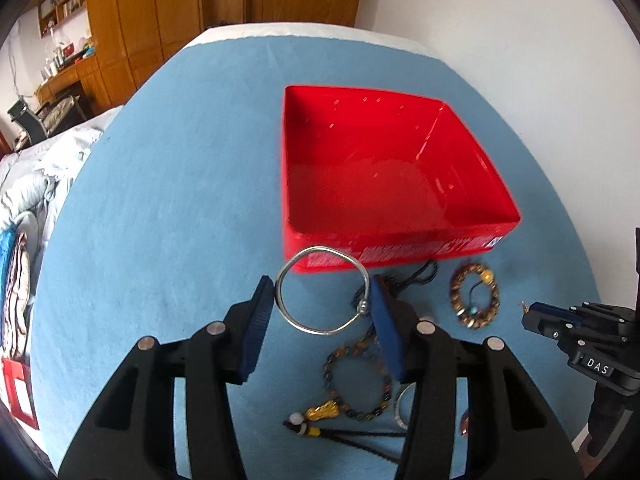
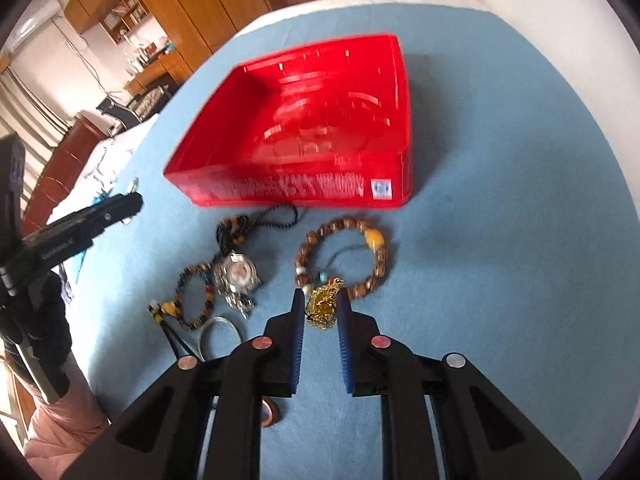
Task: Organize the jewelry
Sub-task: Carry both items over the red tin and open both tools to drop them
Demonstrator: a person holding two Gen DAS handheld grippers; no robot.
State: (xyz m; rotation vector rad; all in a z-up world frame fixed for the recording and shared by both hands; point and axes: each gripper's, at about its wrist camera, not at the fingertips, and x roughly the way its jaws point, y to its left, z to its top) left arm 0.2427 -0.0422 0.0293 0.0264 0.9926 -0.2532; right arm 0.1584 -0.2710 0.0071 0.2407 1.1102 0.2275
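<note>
Left gripper clamped silver bangle between blue pads, jaws about half apart, bangle raised above blue cloth. Right gripper pinched gold pendant, jaws nearly closed. Red plastic box sat empty just beyond. Wooden bead bracelet, dark bead bracelet, silver watch lay on cloth before box.

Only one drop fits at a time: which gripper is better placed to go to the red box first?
Probably left. The left gripper holds the silver bangle right at the red box front wall; the right gripper, gripping the gold pendant, sits farther back.
</note>
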